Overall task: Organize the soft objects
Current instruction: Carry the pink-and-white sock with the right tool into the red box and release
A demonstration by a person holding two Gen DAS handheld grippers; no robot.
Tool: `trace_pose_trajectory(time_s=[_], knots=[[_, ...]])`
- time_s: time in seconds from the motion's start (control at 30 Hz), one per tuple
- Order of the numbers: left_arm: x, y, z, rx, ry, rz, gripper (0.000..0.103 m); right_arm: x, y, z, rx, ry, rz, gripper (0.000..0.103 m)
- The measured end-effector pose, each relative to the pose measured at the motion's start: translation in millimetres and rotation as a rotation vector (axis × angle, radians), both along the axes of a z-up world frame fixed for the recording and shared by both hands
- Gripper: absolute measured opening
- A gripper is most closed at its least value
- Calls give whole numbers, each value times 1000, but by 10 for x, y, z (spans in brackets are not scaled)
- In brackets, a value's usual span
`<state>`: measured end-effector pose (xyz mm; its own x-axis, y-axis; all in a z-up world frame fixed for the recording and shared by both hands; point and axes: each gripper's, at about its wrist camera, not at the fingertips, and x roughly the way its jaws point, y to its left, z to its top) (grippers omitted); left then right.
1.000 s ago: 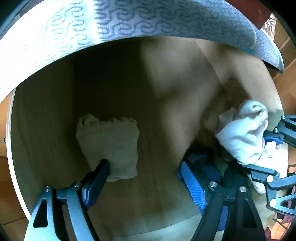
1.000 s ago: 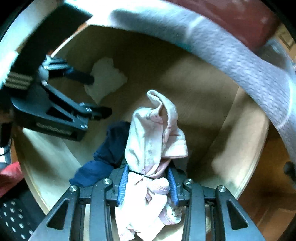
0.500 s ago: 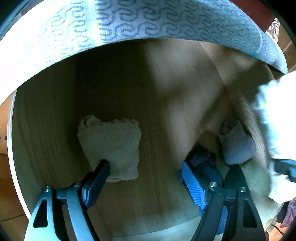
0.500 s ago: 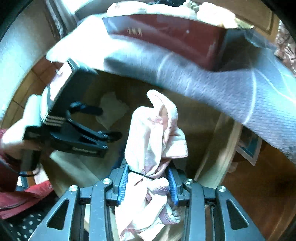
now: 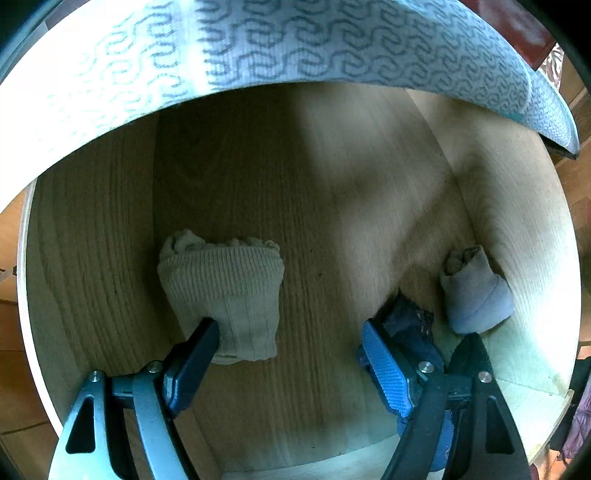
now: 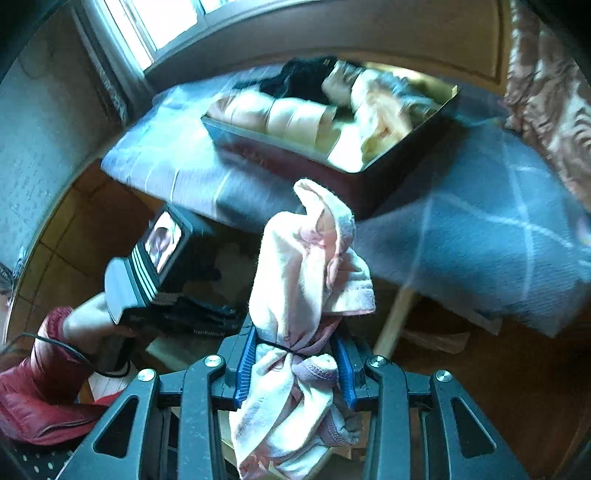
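Pink cloth point(image 6: 306, 280) gone; three socks point(image 5: 225, 291) left.

Bright window point(image 6: 162, 22) up top, daylight coming in. Bed with a grey-blue patterned bedspread point(image 6: 480, 229) sits past the claw tips, brown wooden floor point(image 6: 480, 387) underneath, pale wall point(image 6: 37, 147) off left.

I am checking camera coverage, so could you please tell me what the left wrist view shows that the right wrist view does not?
Only the left wrist view shows the wooden drawer interior with a beige sock roll, a grey sock roll and dark blue fabric. Only the right wrist view shows the pink cloth clamped in the right hand-held gripper, plus a box of clothes. Both show the patterned bedcover.
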<state>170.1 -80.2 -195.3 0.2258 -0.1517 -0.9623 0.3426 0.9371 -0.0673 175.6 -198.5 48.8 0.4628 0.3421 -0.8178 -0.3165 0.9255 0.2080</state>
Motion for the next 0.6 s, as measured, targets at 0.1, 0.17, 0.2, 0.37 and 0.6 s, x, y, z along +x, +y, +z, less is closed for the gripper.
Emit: trace_pose_trajectory(time_s=[0.1,0.17,0.2,0.37,0.6], knots=[[0,-2,1,0,0,0,80,21,-133,216,-11,-36,-36,38],[1,-6,1,2,0,0,80,111,-180,320,-24,-61,-59,38],[1,-10,1,2,0,0,80,134,-201,355,-28,-70,-66,38],[0,-15,3,1,0,-1,80,392,-275,727,-59,-130,-86,38],[-8,-61,26,21,-3,-5,80,1080,-63,1044,-148,-163,-33,38]])
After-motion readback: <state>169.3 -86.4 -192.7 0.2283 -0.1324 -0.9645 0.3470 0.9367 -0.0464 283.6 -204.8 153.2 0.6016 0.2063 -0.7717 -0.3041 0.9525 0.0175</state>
